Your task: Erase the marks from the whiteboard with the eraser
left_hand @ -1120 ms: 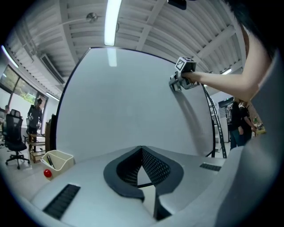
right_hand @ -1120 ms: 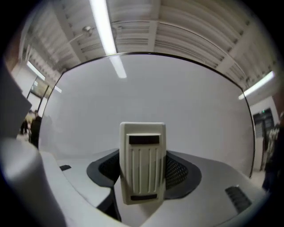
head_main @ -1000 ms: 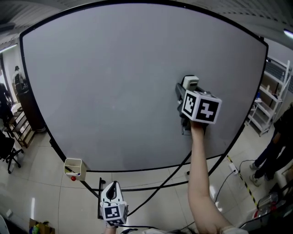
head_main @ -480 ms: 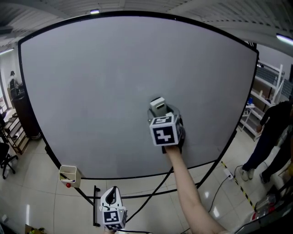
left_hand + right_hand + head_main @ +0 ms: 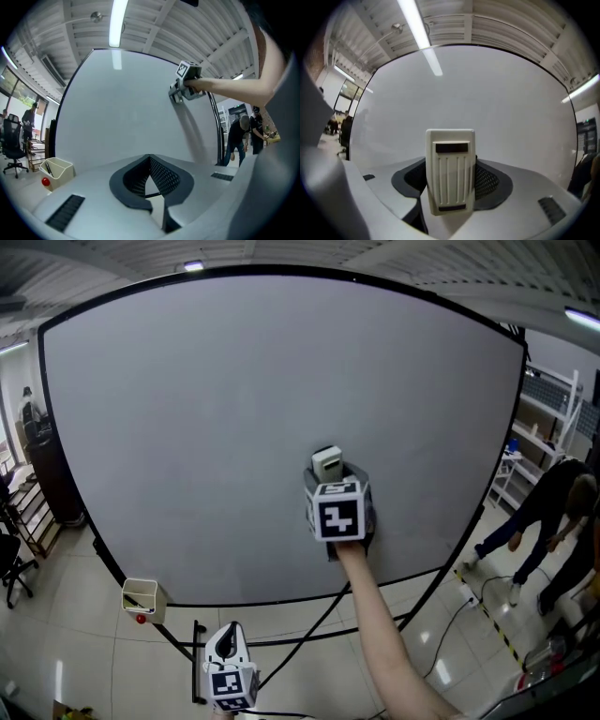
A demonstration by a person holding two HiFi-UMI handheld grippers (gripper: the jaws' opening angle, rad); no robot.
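Right gripper (image 5: 329, 482): jaws are clamping the eraser (image 5: 450, 177) across its long sides, ribbed back facing the camera. Eraser is sitting at the whiteboard (image 5: 216, 399), about 5 o'clock from board centre; actual contact is not certain.

Left gripper (image 5: 228, 645): hanging at 6 o'clock below the board, jaws drawn together on nothing.

Handling, as judged: a light, stiff plastic shell, probably with a soft wiping face. A mid-length side grip is suiting it, needing only moderate squeeze.

No marks are showing.

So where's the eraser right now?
In the head view, the eraser is clamped in the right gripper, held at the whiteboard's lower middle, slightly right of centre.
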